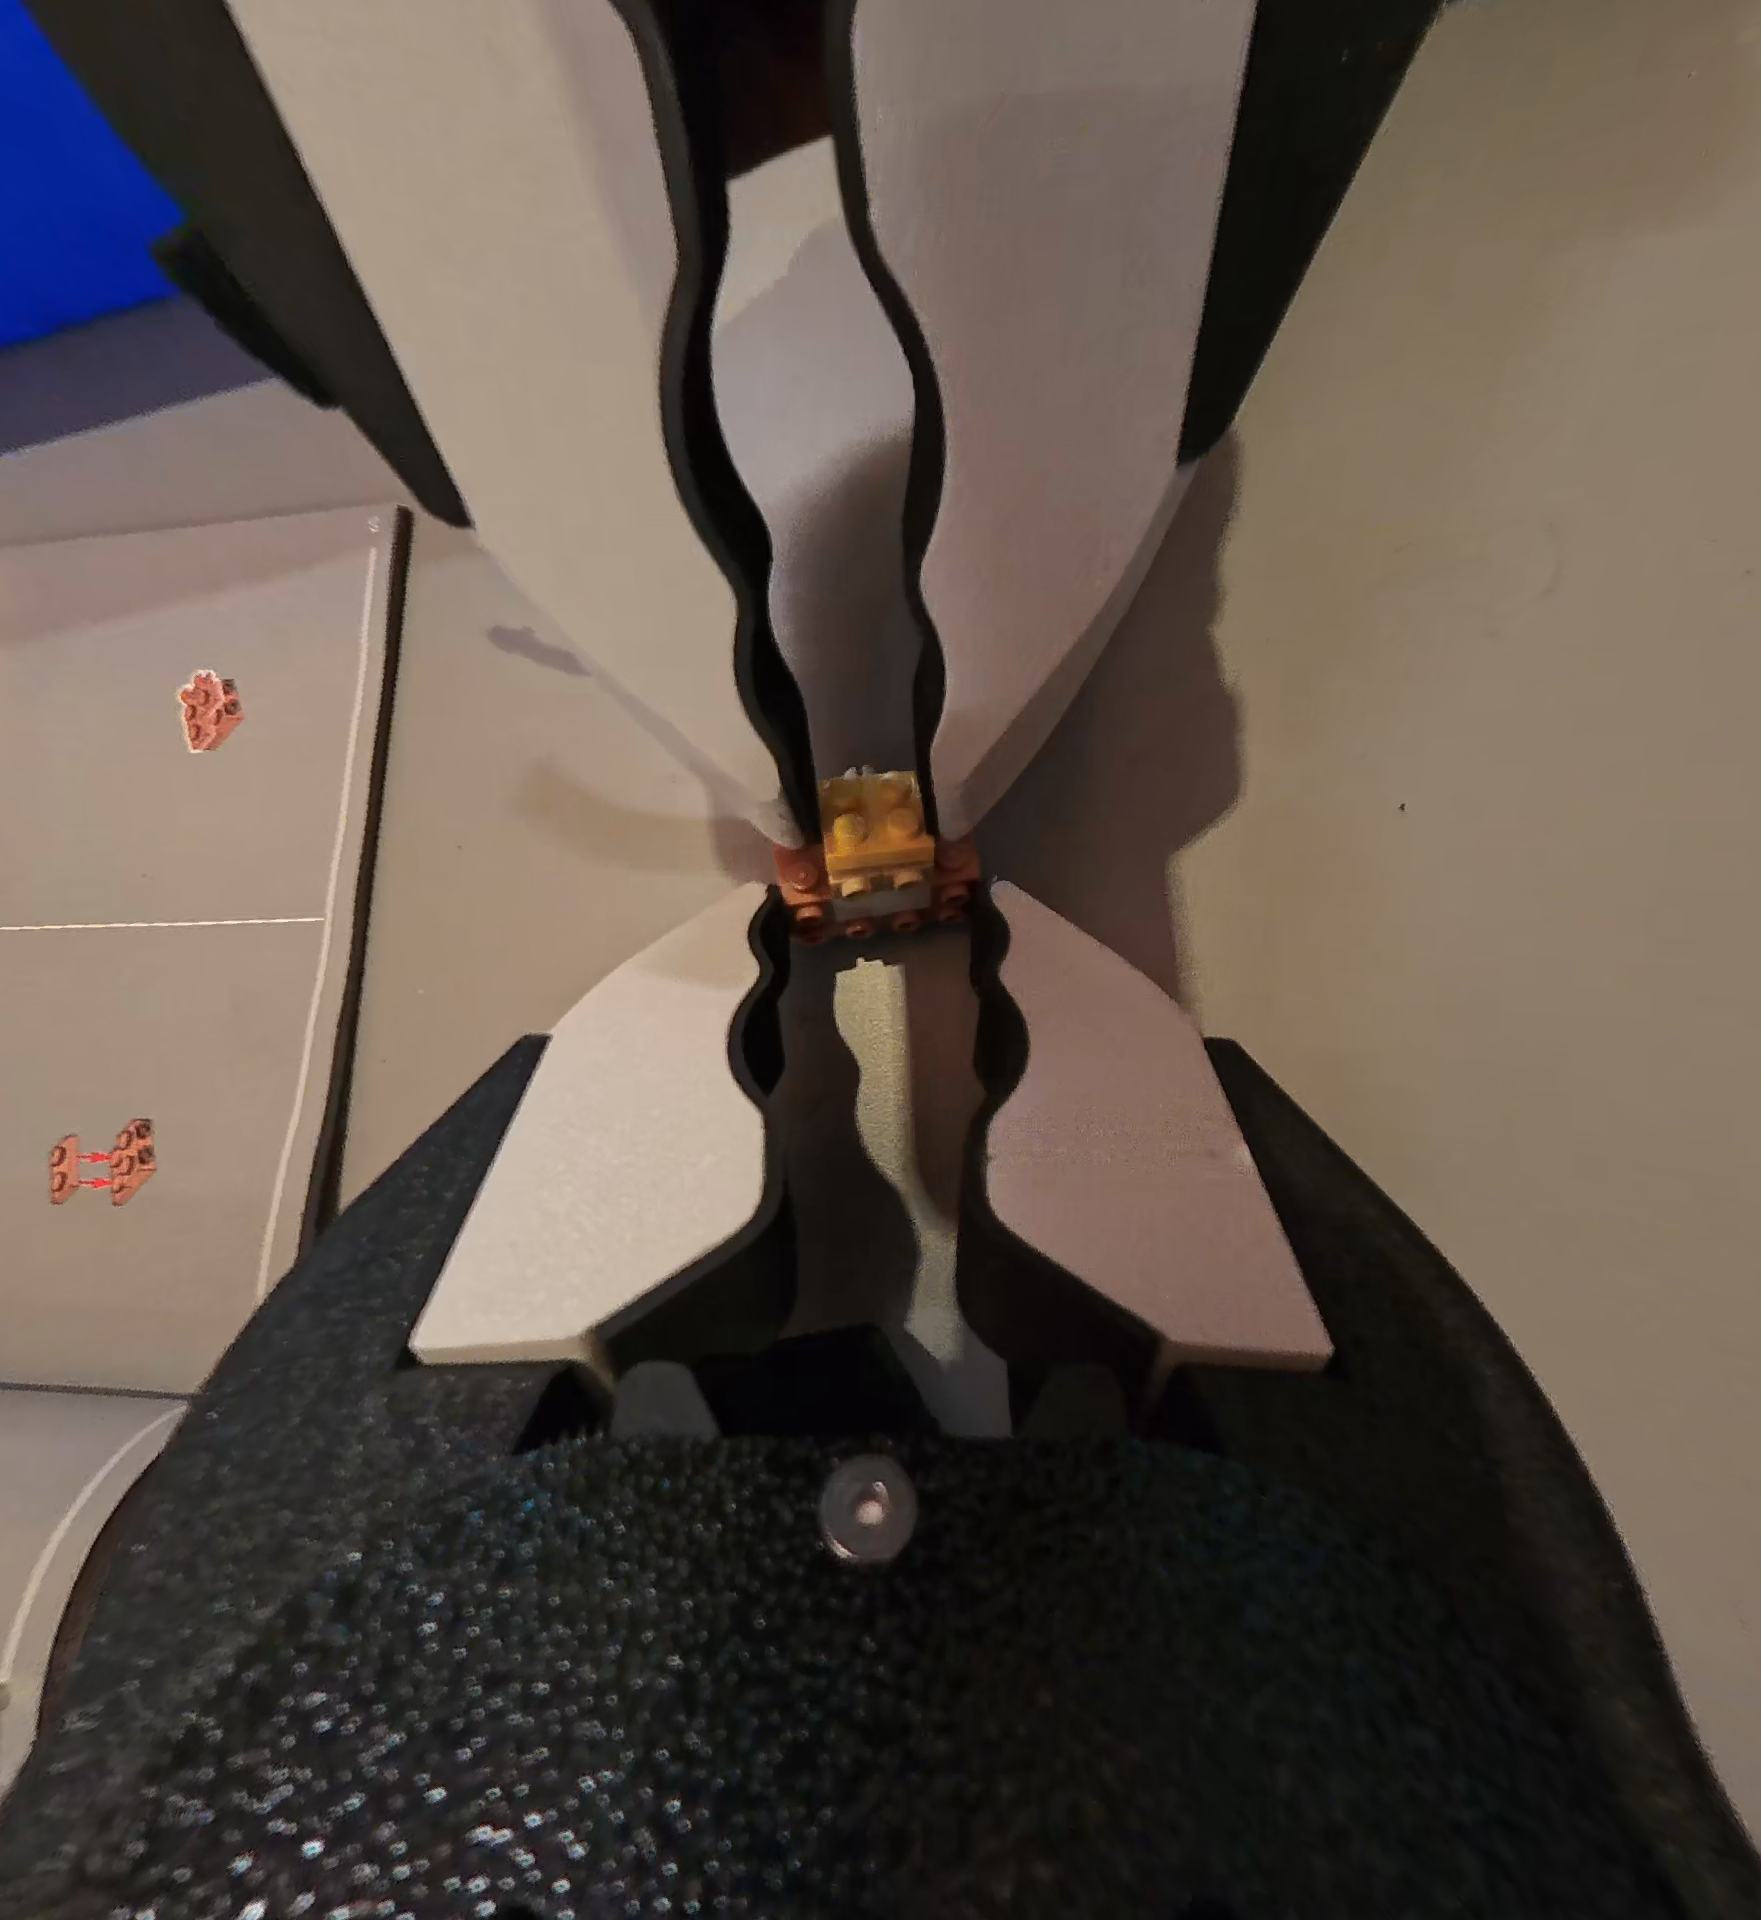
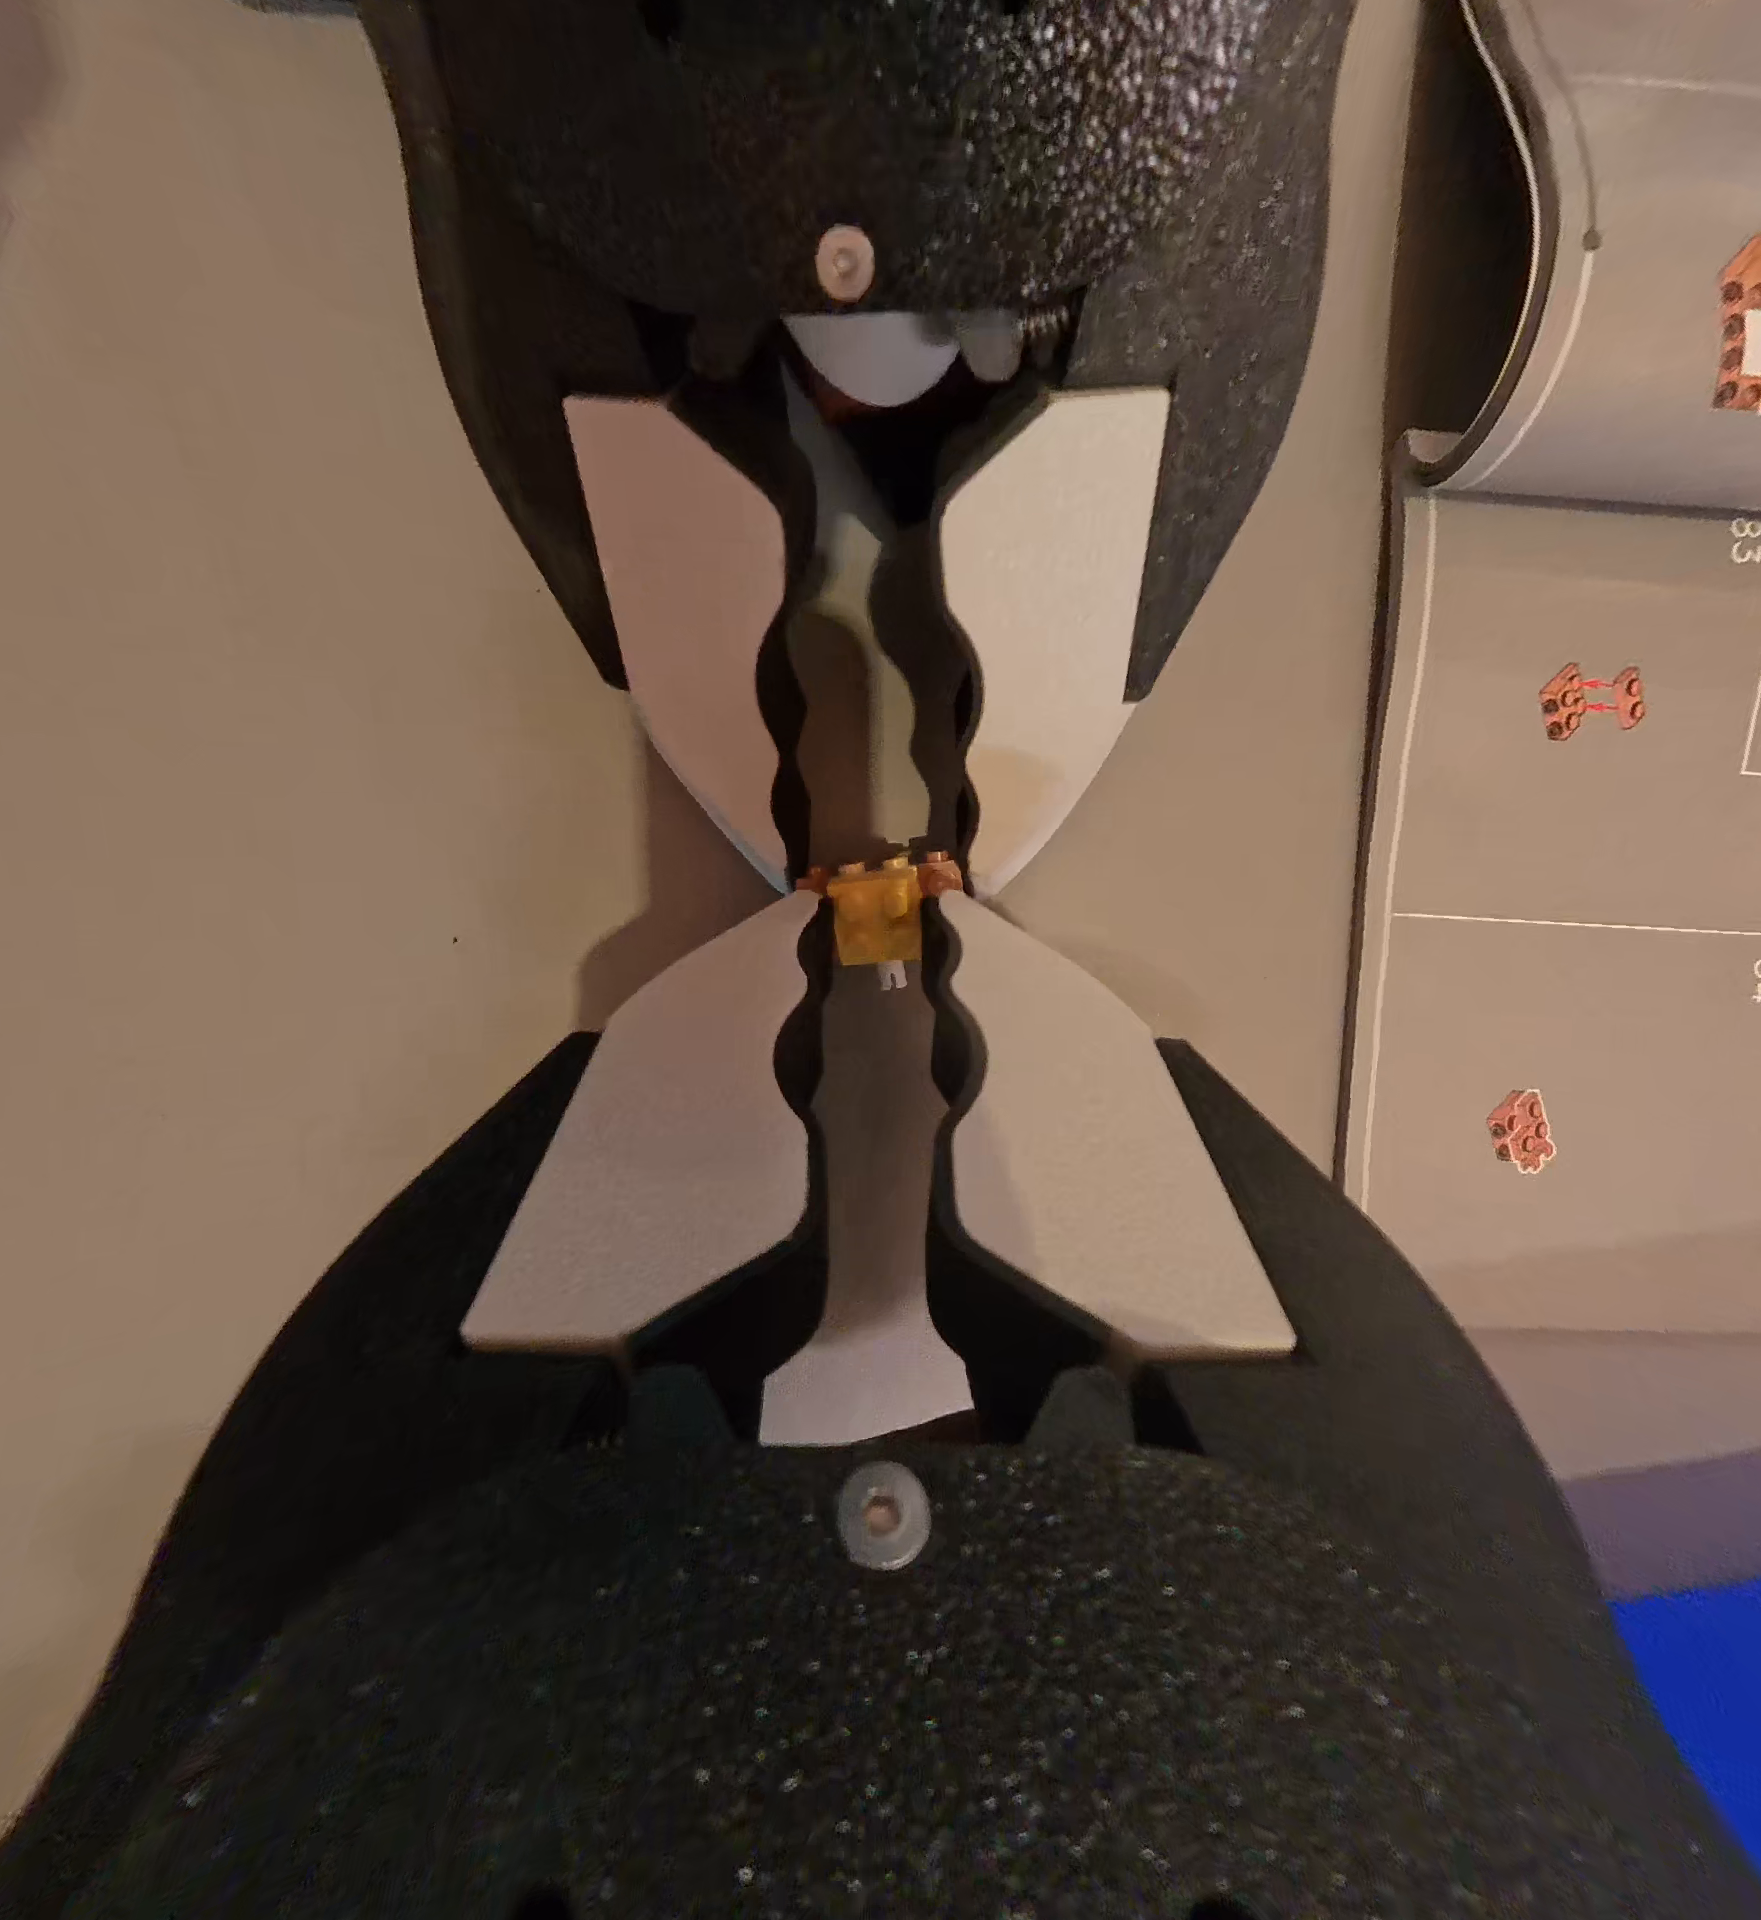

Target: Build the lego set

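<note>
Two hand-held grippers meet tip to tip above a pale table (image 1: 1478, 935). The left gripper (image 1: 871, 920) clamps the reddish-brown studded piece (image 1: 798, 894) by its two ends; the right gripper (image 2: 876, 940) is clenched on the yellow brick (image 2: 874, 930), which sits on the brown piece's middle, over a grey part. An open instruction booklet (image 1: 128, 935) lies beside them on the table.

Likely faults — the yellow brick is small and gripped only at the fingertips, so a slight twist between the two tools could cock it off its studs. The brown piece, held by narrow ends, may pivot or spring free under pressing force.
</note>
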### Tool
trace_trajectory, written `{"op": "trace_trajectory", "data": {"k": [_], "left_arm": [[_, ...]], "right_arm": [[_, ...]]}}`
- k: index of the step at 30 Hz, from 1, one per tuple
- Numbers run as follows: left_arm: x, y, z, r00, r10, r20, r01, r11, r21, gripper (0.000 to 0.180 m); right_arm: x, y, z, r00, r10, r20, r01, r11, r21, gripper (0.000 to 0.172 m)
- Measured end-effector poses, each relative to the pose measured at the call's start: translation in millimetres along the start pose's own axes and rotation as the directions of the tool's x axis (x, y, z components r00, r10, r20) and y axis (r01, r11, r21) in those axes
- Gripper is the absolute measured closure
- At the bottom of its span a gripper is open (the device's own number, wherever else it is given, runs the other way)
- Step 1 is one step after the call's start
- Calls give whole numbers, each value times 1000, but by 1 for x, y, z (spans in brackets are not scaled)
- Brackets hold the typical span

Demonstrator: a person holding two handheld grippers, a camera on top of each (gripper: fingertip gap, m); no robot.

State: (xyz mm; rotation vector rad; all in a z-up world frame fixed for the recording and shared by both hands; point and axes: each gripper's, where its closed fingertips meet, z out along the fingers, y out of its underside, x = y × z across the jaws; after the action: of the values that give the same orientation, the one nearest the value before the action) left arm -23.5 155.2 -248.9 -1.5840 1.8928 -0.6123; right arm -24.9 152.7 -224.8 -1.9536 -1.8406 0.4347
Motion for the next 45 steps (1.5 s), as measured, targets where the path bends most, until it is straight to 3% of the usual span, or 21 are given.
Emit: {"op": "trace_trajectory", "data": {"k": [18, 45], "left_arm": [[3, 1, -2, 998, 55, 32, -53, 996, -69, 147], [5, 0, -1, 997, 68, 30, -65, 994, -83, 148]], "right_arm": [[-6, -2, 2, 992, 47, 114, -33, 992, -122, 156], [-9, 0, 3, 975, 117, 191, -90, 985, -145, 157]]}}
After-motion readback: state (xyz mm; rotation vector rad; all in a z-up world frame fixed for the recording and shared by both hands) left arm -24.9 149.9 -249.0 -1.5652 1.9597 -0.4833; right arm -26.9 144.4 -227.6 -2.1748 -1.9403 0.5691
